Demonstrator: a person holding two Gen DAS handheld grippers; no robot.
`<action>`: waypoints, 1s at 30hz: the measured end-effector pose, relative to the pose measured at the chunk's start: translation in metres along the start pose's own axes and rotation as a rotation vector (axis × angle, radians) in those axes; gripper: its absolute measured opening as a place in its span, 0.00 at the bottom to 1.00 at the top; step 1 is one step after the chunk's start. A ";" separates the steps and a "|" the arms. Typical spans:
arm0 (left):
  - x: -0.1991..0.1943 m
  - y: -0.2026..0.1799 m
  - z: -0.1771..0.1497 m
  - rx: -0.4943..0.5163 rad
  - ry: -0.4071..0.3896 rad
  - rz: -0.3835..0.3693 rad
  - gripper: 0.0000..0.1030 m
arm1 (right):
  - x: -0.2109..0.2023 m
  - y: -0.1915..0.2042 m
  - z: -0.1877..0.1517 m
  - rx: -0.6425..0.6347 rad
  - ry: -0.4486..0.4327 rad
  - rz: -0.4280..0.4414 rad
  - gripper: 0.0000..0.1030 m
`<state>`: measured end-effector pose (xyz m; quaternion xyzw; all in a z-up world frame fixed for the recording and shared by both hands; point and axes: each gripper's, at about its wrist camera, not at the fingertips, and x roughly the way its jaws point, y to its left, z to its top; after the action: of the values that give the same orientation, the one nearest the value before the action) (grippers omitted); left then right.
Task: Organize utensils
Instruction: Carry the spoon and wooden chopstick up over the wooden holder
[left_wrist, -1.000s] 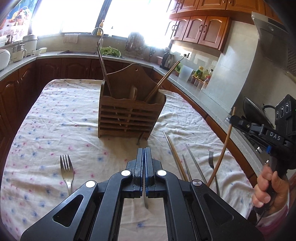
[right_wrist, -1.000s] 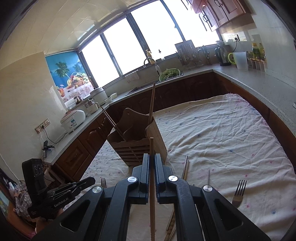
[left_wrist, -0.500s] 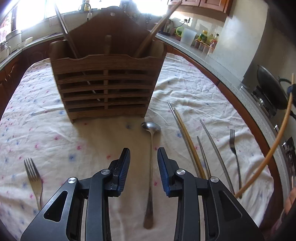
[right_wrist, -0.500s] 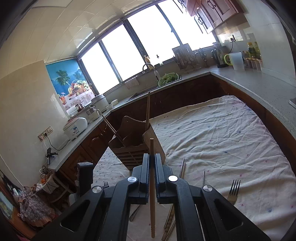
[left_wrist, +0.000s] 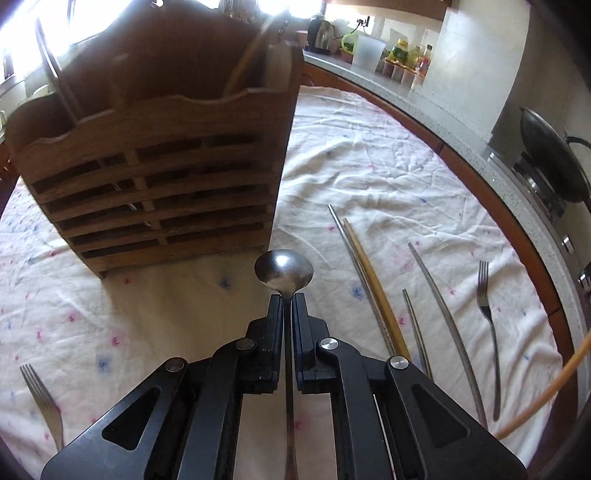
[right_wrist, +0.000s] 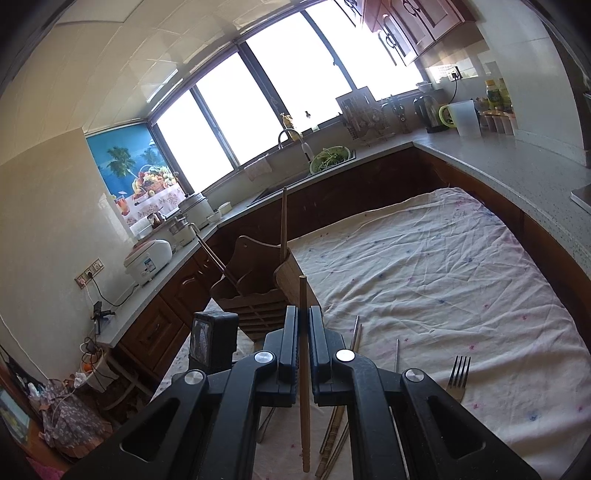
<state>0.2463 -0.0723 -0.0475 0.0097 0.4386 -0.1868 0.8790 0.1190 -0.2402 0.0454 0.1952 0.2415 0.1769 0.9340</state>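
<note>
A: What is the left gripper (left_wrist: 287, 306) doing now compared with half a second ago?

B: Its fingers were standing apart over the metal ladle (left_wrist: 284, 272) then; now they are pinching the ladle's neck just behind the bowl, which is lying on the floral tablecloth (left_wrist: 388, 173) right in front of the wooden utensil caddy (left_wrist: 155, 177).

A: So the pick is beginning?

B: I am judging so. The ladle is still looking flat on the cloth, so the lift is what is coming, then a drop into one of the caddy's compartments.

A: And the right gripper (right_wrist: 303, 332)?

B: It is staying clamped on a wooden chopstick (right_wrist: 303, 373), held up above the table and pointing roughly toward the caddy (right_wrist: 258, 291), much as a second ago.

A: What is remaining on the cloth?

B: Metal chopsticks (left_wrist: 443, 325) and a wooden one (left_wrist: 373, 288) are lying right of the ladle, with a fork (left_wrist: 487, 325) beyond them and another fork (left_wrist: 40, 398) at the left. Plenty is still waiting.
</note>
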 end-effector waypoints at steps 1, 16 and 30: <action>-0.010 0.002 -0.001 -0.012 -0.020 -0.009 0.04 | 0.000 0.001 0.000 -0.001 -0.001 0.001 0.05; -0.144 0.045 -0.009 -0.118 -0.317 -0.044 0.04 | 0.011 0.034 0.020 -0.062 -0.032 0.038 0.05; -0.177 0.064 -0.001 -0.144 -0.421 -0.024 0.03 | 0.027 0.055 0.042 -0.093 -0.060 0.058 0.05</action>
<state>0.1706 0.0443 0.0799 -0.0975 0.2577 -0.1634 0.9473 0.1500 -0.1926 0.0934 0.1637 0.1993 0.2092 0.9433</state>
